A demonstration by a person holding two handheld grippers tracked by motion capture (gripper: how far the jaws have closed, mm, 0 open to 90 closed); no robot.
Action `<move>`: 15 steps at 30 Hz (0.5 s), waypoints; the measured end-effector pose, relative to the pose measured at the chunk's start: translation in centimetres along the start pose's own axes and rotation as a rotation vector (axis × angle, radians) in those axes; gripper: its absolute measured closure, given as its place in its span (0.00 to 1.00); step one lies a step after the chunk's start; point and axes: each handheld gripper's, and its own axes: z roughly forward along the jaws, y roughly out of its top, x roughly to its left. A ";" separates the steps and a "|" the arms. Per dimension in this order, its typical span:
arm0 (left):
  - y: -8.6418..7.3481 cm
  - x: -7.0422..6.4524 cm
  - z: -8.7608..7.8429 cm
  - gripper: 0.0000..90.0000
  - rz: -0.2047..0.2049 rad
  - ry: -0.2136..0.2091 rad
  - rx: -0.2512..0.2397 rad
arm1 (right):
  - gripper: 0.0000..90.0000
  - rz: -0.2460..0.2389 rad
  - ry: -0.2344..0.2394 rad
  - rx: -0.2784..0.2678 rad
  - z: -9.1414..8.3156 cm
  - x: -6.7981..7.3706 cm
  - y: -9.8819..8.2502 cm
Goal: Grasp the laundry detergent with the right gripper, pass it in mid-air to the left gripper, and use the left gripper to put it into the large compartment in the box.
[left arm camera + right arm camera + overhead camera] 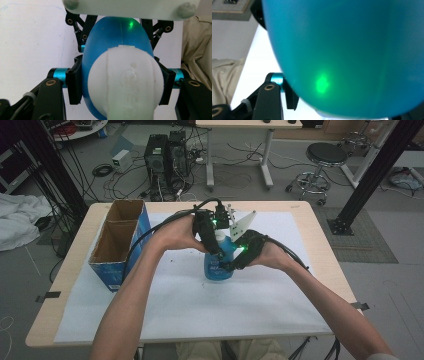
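From the high view I saw a blue plastic bottle (218, 265) with a white top standing upright near the middle of the desk (300, 215), on a white sheet (200, 310). Both of my hands met at it. The left hand-held gripper (218, 251) came in over the top of the bottle, and the right hand-held gripper (229, 266) reached it from the side, low on the body. An open cardboard box (120, 240) stood well apart at the left edge of the desk.

In the left gripper view I looked straight down on the bottle (110, 45). Its rounded white cap (125, 82) sat between the two black jaws, whose pads (74, 85) pressed on the blue shoulder at either side, so this hand-held gripper was clamped on the bottle.

In the right gripper view the blue wall of the bottle (347, 50) curved smooth and glossy, lit by a green glow. One jaw pad (291, 96) lay against or just beside it; the other was hidden, so I could not tell whether this hand-held gripper truly gripped.

I judged the bottle light but slippery, its thin wall likely to give under pressure. The stiffer shoulder under the cap seemed the safest place to hold.
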 end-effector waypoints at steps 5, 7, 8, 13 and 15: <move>-0.4 -0.1 -0.3 0.43 -0.007 0.011 0.009 | 0.39 0.009 -0.005 -0.006 -0.2 -0.1 0.0; -0.6 -0.1 -0.6 0.43 -0.011 0.014 0.004 | 0.38 0.012 -0.009 -0.006 -0.5 -0.1 0.0; -0.7 -0.1 -0.8 0.42 -0.011 0.011 0.006 | 0.37 0.019 -0.013 -0.003 -0.7 -0.1 0.0; -1.3 -0.2 -1.7 0.42 -0.035 0.020 -0.003 | 0.36 0.031 -0.034 0.014 -1.7 -0.1 -0.1; -1.6 -0.1 -2.2 0.42 -0.047 0.030 -0.001 | 0.36 0.027 -0.041 0.033 -2.1 0.0 -0.2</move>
